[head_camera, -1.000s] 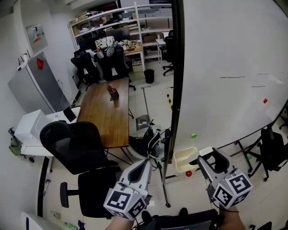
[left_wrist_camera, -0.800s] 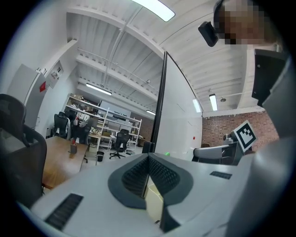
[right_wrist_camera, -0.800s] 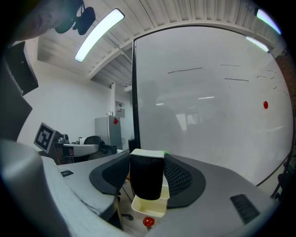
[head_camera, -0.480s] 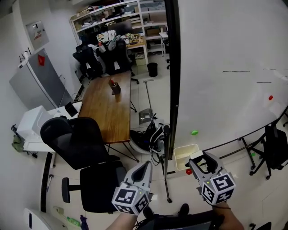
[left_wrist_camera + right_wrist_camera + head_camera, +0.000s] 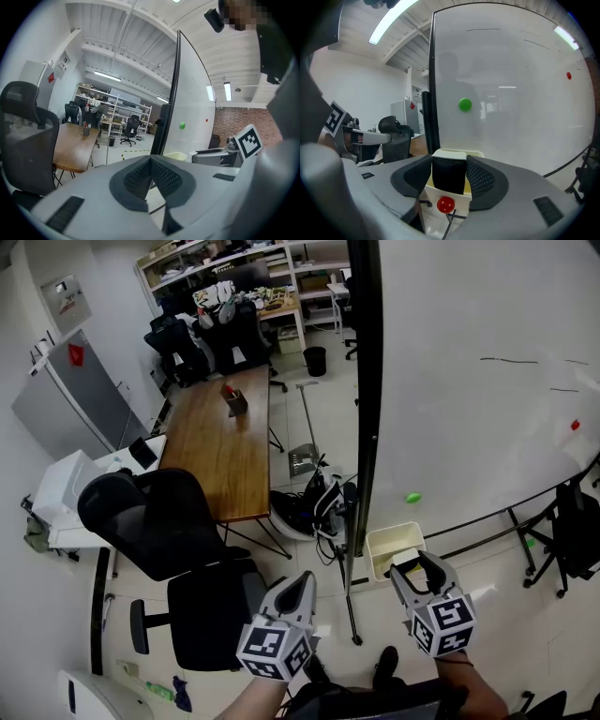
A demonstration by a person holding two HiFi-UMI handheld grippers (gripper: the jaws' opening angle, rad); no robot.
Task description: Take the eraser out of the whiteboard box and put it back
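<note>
The right gripper [image 5: 449,161] has its jaws partly closed, pads pressed on both sides of the dark, felt-faced block eraser [image 5: 449,177], which stands at the rim of the cream plastic whiteboard box [image 5: 461,204] at the white whiteboard's [image 5: 469,427] lower left corner. The left gripper [image 5: 151,159] hangs empty, jaws together. A tilted move could snag the eraser on the rim or jolt the box. Only the right gripper view shows this grip; the head view hides it.

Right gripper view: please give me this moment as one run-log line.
right tool: shut on eraser | eraser: at opening of whiteboard box | left tool: shut, empty
</note>
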